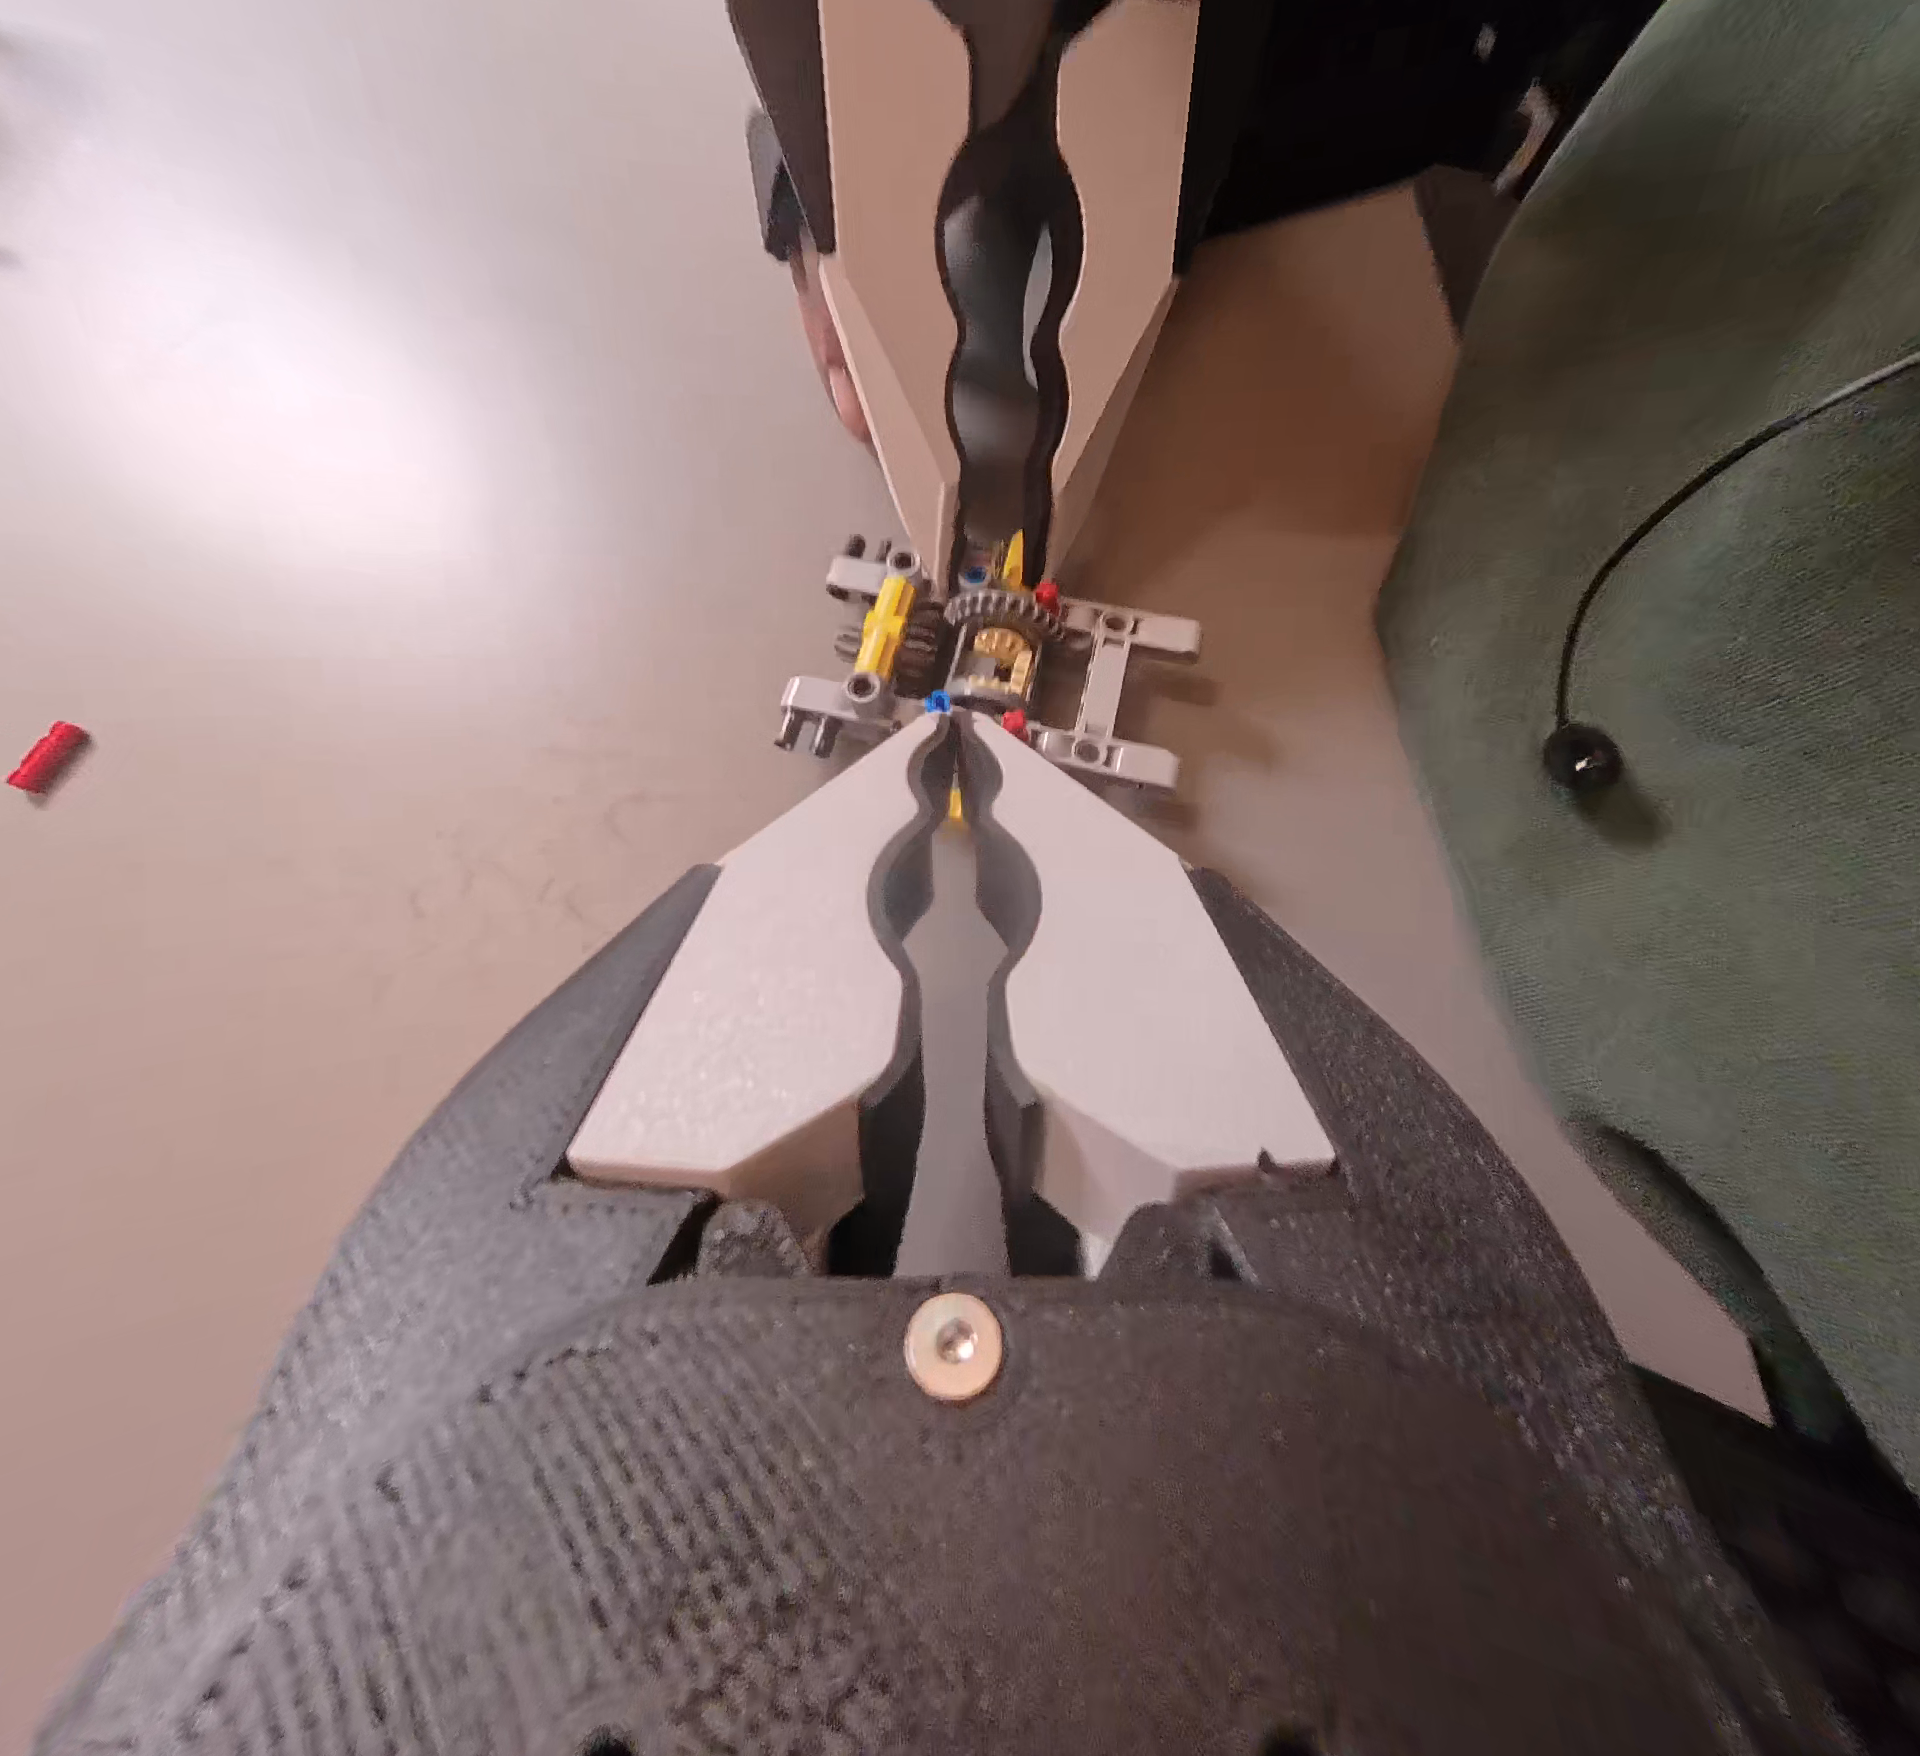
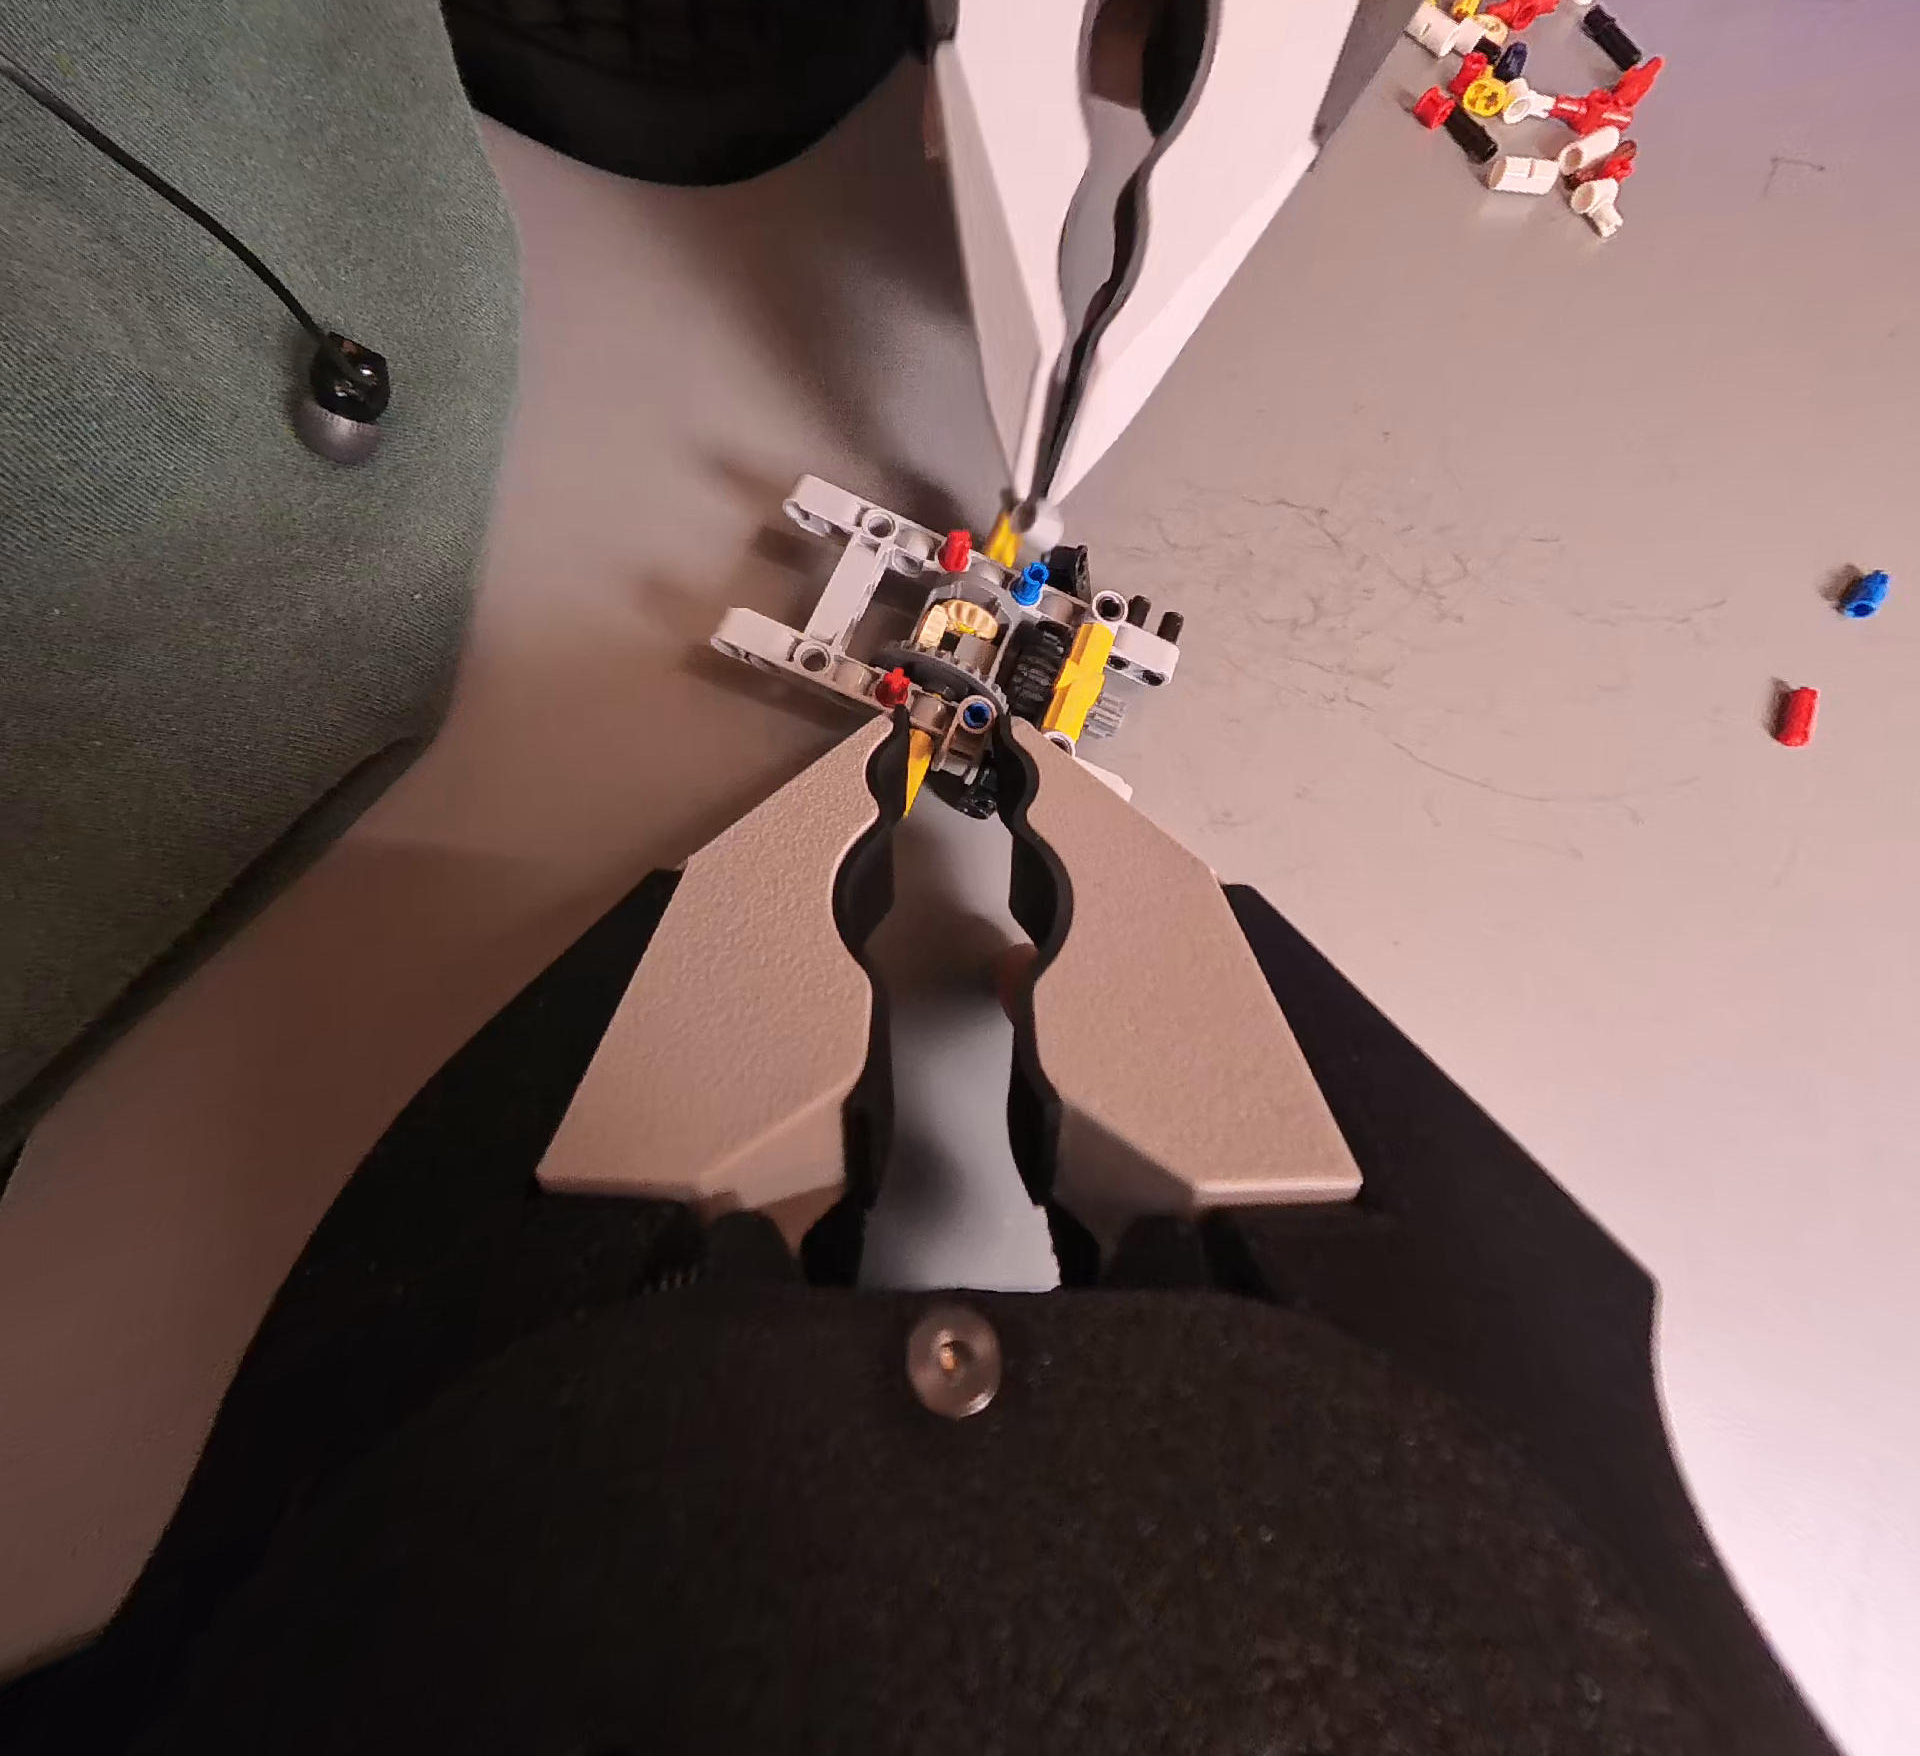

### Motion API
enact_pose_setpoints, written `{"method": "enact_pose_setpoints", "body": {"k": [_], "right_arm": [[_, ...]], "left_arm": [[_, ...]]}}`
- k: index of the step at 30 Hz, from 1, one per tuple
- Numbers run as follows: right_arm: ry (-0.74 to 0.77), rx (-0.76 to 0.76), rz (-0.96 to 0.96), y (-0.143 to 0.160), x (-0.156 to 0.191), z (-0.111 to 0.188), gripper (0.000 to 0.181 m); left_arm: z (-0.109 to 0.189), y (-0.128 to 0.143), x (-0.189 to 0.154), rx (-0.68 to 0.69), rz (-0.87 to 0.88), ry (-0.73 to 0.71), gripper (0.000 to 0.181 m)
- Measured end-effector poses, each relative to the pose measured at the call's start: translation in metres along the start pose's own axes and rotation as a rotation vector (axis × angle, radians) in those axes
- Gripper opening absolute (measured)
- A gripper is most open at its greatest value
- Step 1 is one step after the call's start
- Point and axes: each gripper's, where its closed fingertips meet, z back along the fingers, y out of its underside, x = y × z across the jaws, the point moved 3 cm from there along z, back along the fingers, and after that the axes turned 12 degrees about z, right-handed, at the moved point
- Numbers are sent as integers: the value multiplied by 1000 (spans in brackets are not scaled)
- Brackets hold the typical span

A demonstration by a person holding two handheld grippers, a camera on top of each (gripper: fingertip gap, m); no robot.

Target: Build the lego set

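Note:
A grey lego frame assembly (image 1: 1101, 667) with gears, a yellow block and red and blue pins lies on the pale table (image 1: 416, 875). It also shows in the right wrist view (image 2: 852, 594). My left gripper (image 1: 951, 719) is shut, with its tips at the assembly's near edge by a blue pin (image 1: 938, 699). A yellow axle end (image 1: 956, 802) shows under its fingers, not between the pads. My right gripper (image 2: 948, 735) is shut on the assembly's other side, around the part with a blue pin (image 2: 977, 714) and a yellow axle (image 2: 916, 766). The left gripper (image 2: 1029, 511) faces it there.
A pile of small red, white, black and yellow pieces (image 2: 1527, 96) lies at the far right. A loose blue pin (image 2: 1865, 592) and red pieces (image 2: 1794, 714) (image 1: 47, 756) lie apart. A person's green garment (image 2: 208, 356) with a black cord and bead (image 2: 343, 397) borders the table. The left gripper's tips are roughly 4 cm from the right gripper's.

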Motion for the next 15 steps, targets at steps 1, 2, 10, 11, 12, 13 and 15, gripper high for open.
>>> {"method": "enact_pose_setpoints", "body": {"k": [1,2,10,11,12,13,15], "right_arm": [[-1,0,2,0,0,0,15],[-3,-1,3,-1,1,-1,15],[1,-2,3,0,0,-1,15],[-1,-3,4,0,1,0,15],[1,-1,5,0,0,0,15],[2,0,7,0,0,0,15],[4,3,9,0,0,1,14]], "left_arm": [[3,-3,1,-28,21,7,0],[5,-4,3,-34,36,4,0],[-2,20,11,110,45,-4,0],[-3,23,11,133,43,-3,0],[-3,24,13,138,37,-15,0],[-3,23,14,130,33,-27,3],[-3,21,15,114,24,-43,7]]}}
